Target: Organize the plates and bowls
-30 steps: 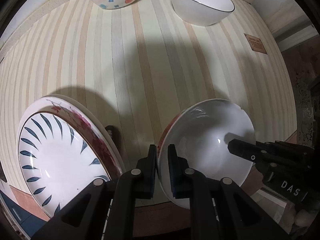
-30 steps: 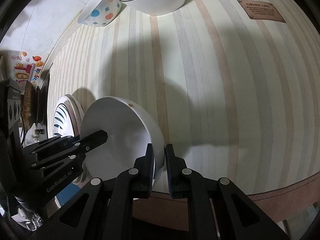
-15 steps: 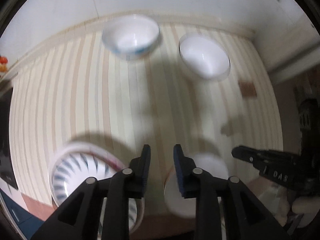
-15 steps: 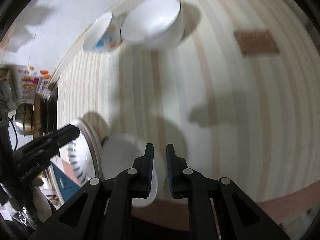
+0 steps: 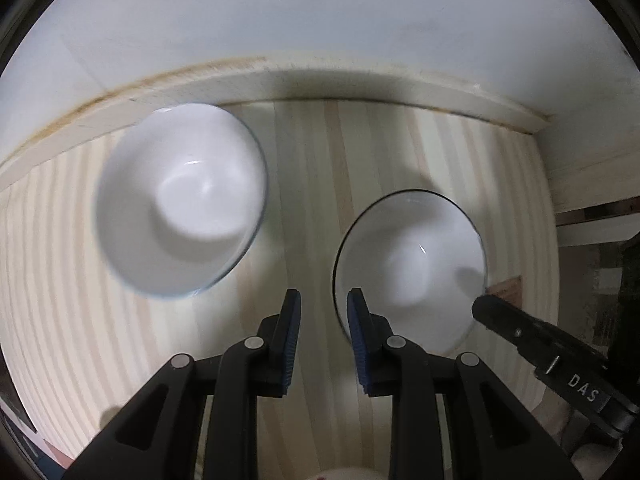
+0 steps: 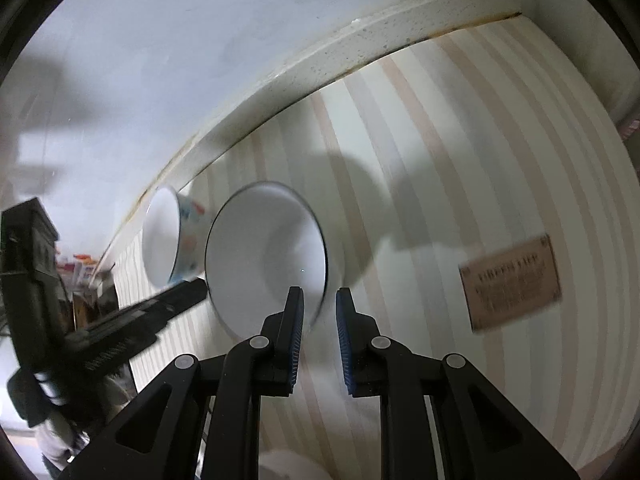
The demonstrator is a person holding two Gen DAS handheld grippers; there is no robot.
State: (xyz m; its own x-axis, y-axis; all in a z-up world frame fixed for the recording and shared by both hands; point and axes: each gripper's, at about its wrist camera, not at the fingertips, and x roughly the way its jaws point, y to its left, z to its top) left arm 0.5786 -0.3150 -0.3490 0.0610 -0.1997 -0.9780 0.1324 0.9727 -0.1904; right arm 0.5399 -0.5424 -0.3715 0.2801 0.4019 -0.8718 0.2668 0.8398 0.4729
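We take the white glazed ceramic bowl with the thin dark rim line (image 5: pixel 408 264) as our landmark. It sits upright on the pale striped wooden counter (image 5: pixel 308 200), short of the cream upstand at the counter's back edge (image 5: pixel 360 92). Just beside it, on the left in the left wrist view, stands the white bowl with coloured spots on its outside (image 6: pixel 176 236), also upright (the spots show only in the right wrist view).

We judge both bowls stiff, fairly heavy for their size, slick with glaze and quick to chip if knocked together. The sensible hold is across the rim wall, one pad inside and one outside, pinched low enough not to slide off.

The left gripper (image 5: pixel 323 312) hovers at the landmark's near-left rim, jaws narrowly parted and empty. The right gripper (image 6: pixel 319 308) is at its opposite edge, jaws opening slightly, nothing between them. A brown label (image 6: pixel 512 280) lies on the counter beyond that side.
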